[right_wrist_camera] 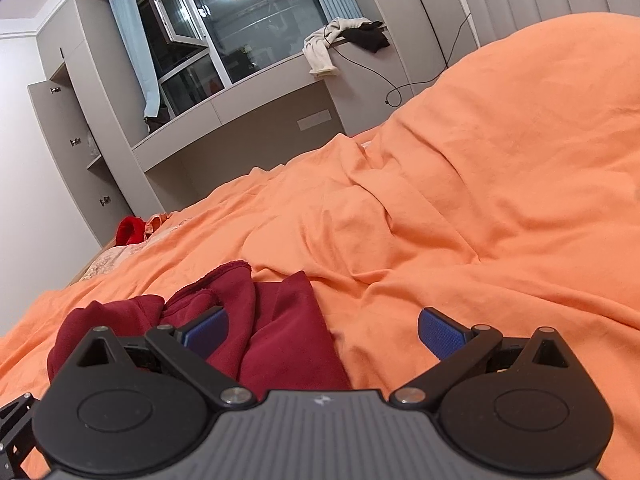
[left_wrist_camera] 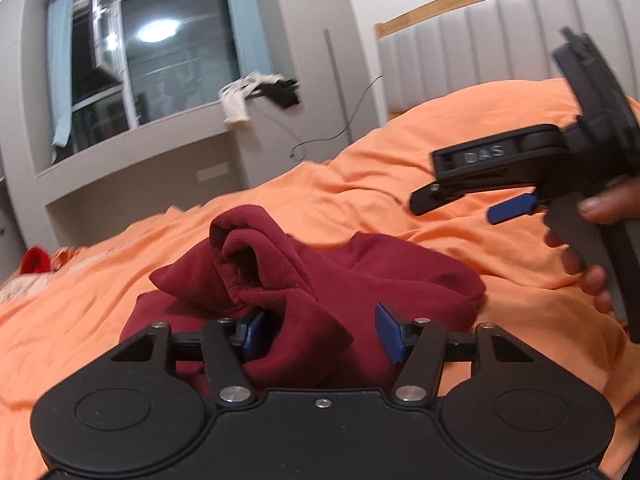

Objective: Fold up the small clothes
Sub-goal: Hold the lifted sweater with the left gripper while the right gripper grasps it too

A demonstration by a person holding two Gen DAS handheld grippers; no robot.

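Bed (right_wrist_camera: 500, 168) covered by rumpled orange duvet fills most of both views; padded grey headboard (left_wrist_camera: 480, 40) at far right. Far wall: window (right_wrist_camera: 256, 20) with one sash swung open, pale blue curtains, grey built-in ledge below it. White and black garments (right_wrist_camera: 340, 40) lie draped over ledge's right end, a dark cable hanging beside them. Dark red garment (left_wrist_camera: 320, 280) lies bunched on duvet, near side, centre of left wrist view; a rolled fold stands up at its far edge. Small bright red item (right_wrist_camera: 130, 230) sits at far left edge of bed, well apart. Left gripper (left_wrist_camera: 320, 334): jaws apart, cloth lying between the blue pads; the left pad is touching it, the right pad is clear of it, not clamped. Right gripper (right_wrist_camera: 322, 334): jaws wide apart over garment's right edge and bare duvet, nothing gripped. In left wrist view, a hand (left_wrist_camera: 592, 248) holds the right gripper's handle at right.
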